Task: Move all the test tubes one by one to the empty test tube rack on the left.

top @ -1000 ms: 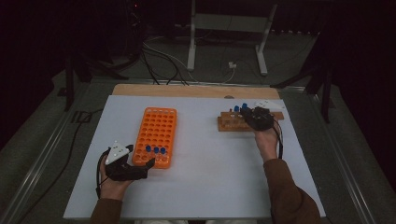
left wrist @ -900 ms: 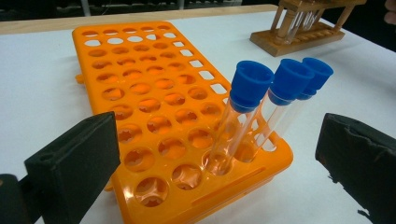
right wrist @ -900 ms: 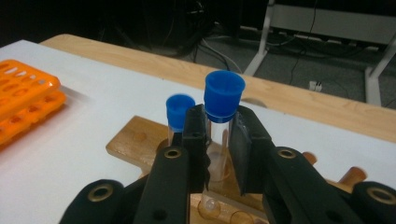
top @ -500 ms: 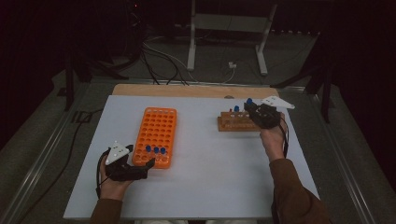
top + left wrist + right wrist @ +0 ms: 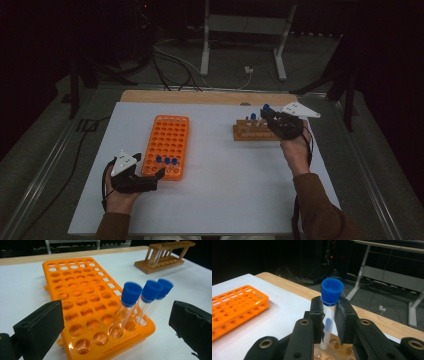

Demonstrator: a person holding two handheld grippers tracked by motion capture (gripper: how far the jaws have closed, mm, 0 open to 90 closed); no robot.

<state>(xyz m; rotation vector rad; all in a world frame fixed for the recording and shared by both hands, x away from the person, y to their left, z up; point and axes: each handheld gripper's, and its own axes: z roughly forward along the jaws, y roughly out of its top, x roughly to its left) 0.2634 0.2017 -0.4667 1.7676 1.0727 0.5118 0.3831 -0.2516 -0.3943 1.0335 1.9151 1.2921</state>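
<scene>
I'm lifting a blue-capped tube (image 5: 329, 312), right gripper (image 5: 329, 315) clamped on it, above the wooden rack (image 5: 250, 132). Left gripper (image 5: 117, 322) waiting open by the orange rack (image 5: 166, 145). Next I'm carrying it across, judging an empty hole.

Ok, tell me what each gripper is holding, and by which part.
The right gripper clamps a blue-capped test tube by its clear upper body, just below the cap. The left gripper holds nothing; its jaws stand open.
</scene>
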